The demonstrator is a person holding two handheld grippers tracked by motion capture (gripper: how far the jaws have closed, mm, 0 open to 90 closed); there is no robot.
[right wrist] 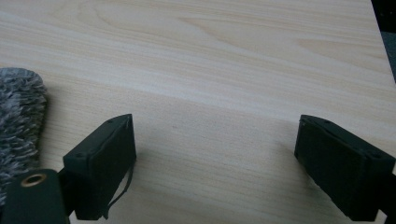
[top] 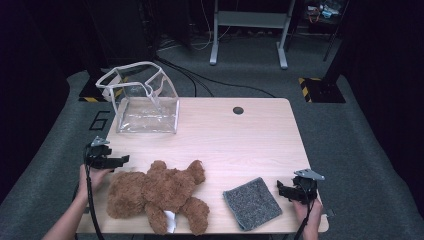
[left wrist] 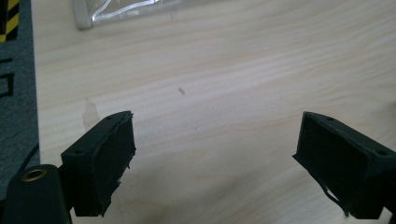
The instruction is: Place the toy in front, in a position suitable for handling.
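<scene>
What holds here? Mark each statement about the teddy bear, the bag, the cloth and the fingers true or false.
1. The teddy bear lies on the table near its front edge. True.
2. The clear bag holds the bear. False: the bag is empty and stands apart at the far left.
3. The left gripper has its fingers apart with bare wood between them. True.
4. The right gripper is shut on the grey cloth. False: it is open, with the cloth beside it.
5. The cloth lies on top of the bear. False: it lies to the bear's right.
</scene>
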